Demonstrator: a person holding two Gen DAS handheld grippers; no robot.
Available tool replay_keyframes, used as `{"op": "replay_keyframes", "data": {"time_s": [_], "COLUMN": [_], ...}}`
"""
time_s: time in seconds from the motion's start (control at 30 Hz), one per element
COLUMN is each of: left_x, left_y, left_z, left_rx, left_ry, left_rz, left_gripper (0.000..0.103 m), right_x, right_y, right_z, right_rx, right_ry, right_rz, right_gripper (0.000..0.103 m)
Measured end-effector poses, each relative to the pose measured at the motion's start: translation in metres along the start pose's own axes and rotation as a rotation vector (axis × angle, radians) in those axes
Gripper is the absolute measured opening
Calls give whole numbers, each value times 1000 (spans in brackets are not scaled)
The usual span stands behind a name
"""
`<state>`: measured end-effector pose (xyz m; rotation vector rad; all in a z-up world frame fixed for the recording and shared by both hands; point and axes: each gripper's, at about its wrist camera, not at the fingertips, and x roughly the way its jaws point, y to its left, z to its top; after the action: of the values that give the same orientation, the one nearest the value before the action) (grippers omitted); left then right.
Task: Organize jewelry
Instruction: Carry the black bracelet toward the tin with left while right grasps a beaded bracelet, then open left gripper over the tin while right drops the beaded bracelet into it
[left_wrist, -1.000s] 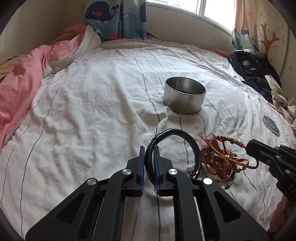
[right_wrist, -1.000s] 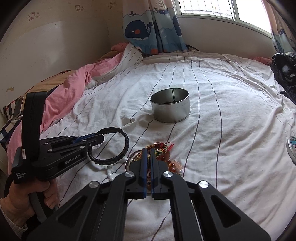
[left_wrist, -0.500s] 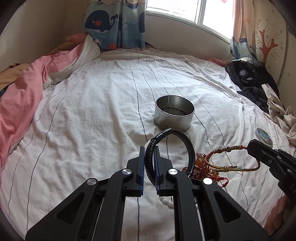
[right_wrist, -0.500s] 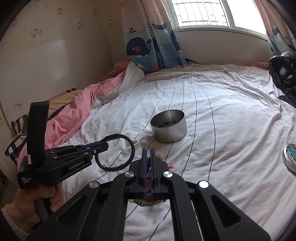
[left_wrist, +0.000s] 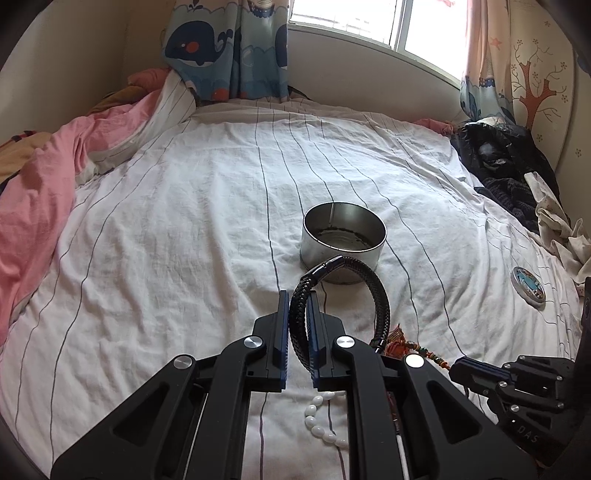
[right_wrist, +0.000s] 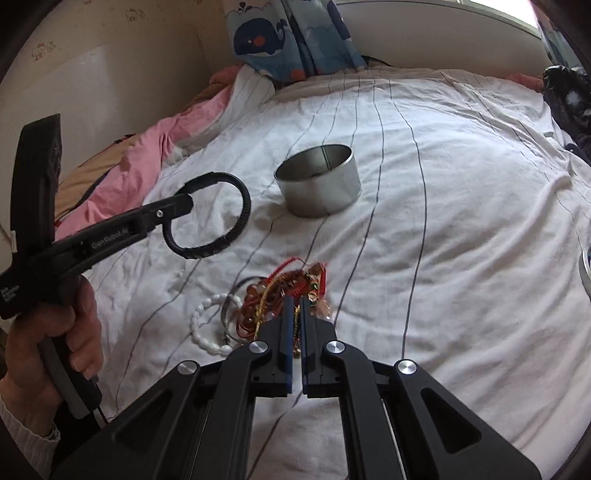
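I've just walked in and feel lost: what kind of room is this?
Most likely a bedroom, perhaps a child's: a bed with a striped sheet and pink quilt, and whale curtains at the window.

Home bedroom: bed (left_wrist: 184, 229), whale curtain (left_wrist: 225, 48), window (left_wrist: 347, 18).

Daylight from window (left_wrist: 347, 22) — overexposed; soft shadows; fisheye bending, dark corners.

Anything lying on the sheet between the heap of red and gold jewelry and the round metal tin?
No, only bare striped sheet lies between the red and gold jewelry heap and the round metal tin, clearest in the right wrist view.
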<state>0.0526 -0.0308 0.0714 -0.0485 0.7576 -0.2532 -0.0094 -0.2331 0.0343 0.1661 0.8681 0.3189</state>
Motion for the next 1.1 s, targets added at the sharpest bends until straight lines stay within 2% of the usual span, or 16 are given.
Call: {"op": "replay_keyframes", "data": {"time_s": [0.03, 0.07, 0.1, 0.13, 0.27, 0.37, 0.4, 0.43, 0.47, 0.7, 0.9, 1.1], "left_x": [1, 2, 3, 3, 3, 3, 3, 3, 4, 3, 12, 40], "left_y": [1, 2, 3, 4, 6, 7, 7, 7, 7, 4, -13, -29], "left_z": [-2, -4, -5, -6, -7, -7, -6, -6, -6, -1, 19, 45], "left_rx": [-2, -4, -7, -7, -12, -13, -12, -12, -11, -13, -5, 1], "left_ry": [4, 9, 13, 15, 14, 14, 13, 14, 15, -4, -30, -30], "left_rz": [1, 2, 1, 2, 2, 1, 2, 2, 2, 0, -6, -5], "left_gripper": [9, 9, 9, 9, 9, 9, 9, 9, 9, 9, 9, 8], "right_x": [1, 1, 0, -1, 9, 27, 33, 38, 40, 2, -29, -38], "right_y": [-2, -3, -3, -2, -2, -5, -6, -7, -7, 3, 8, 3], "right_z": [-2, -2, 0, 2, 5, 5, 6, 6, 7, 14, 35, 54], "right_rx": [13, 21, 22, 16, -2, -2, -2, 3, 5, -7, 9, 33], "right_ry": [3, -5, -18, -28, 7, 58, 73, 85, 94, -50, -193, -235], "right_rz": [-4, -18, -40, -59, -80, -97, -98, -89, -76, -58, -28, 33], "right_gripper": [11, 21, 43, 45, 44, 37, 30, 13, 8, 6, 6, 6]}}
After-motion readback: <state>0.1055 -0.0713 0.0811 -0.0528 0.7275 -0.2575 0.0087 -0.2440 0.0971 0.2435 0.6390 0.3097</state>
